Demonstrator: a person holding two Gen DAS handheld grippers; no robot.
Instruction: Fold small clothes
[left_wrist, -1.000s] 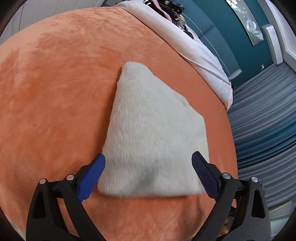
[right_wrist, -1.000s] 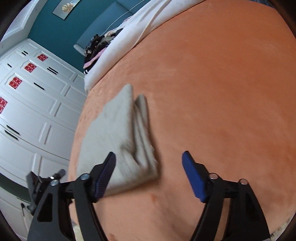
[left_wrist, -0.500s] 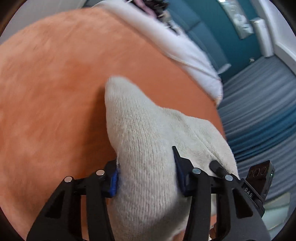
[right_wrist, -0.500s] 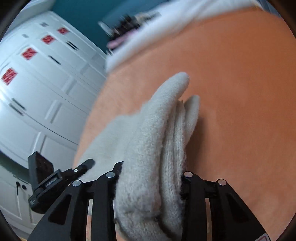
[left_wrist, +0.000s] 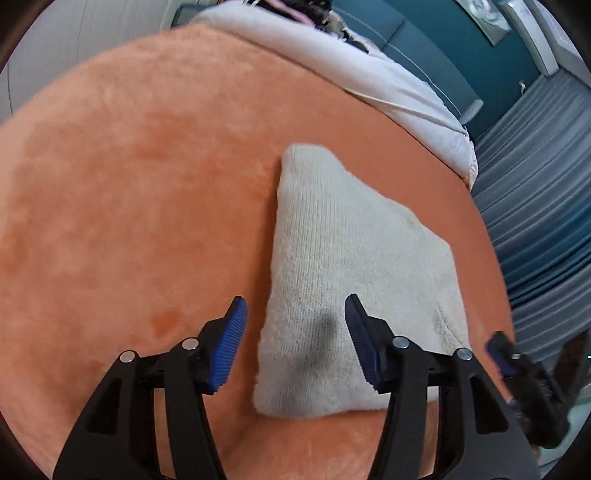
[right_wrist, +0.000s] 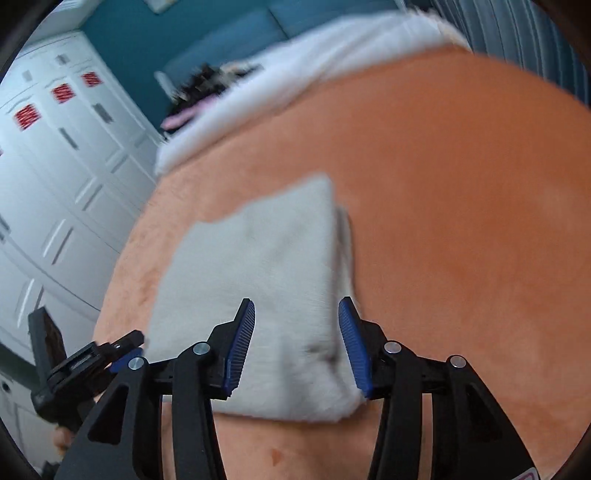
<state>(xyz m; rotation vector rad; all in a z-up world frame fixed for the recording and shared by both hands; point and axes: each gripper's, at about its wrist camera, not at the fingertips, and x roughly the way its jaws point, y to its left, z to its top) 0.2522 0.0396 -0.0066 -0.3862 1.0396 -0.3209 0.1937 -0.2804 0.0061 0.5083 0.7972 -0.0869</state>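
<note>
— Where is the folded cream knitted garment (left_wrist: 354, 295) seen?
— It is laid flat on the orange plush blanket (left_wrist: 147, 184).
— How are the grippers held?
— The left gripper (left_wrist: 295, 341) and right gripper (right_wrist: 297, 341) are parted partway; nothing is gripped, with the near garment edge seen between each pair of blue pads.

Folded cream knitted garment (left_wrist: 354, 280) lying flat on the orange plush bed cover (left_wrist: 147, 184). The left gripper (left_wrist: 295, 332) is above its near left edge, the right gripper (right_wrist: 297, 332) above its near right corner, fingers (right_wrist: 242, 343) spread. A white sheet (left_wrist: 369, 77) lies behind the cover, with a pile of dark clothes (left_wrist: 310, 11) on it.
</note>
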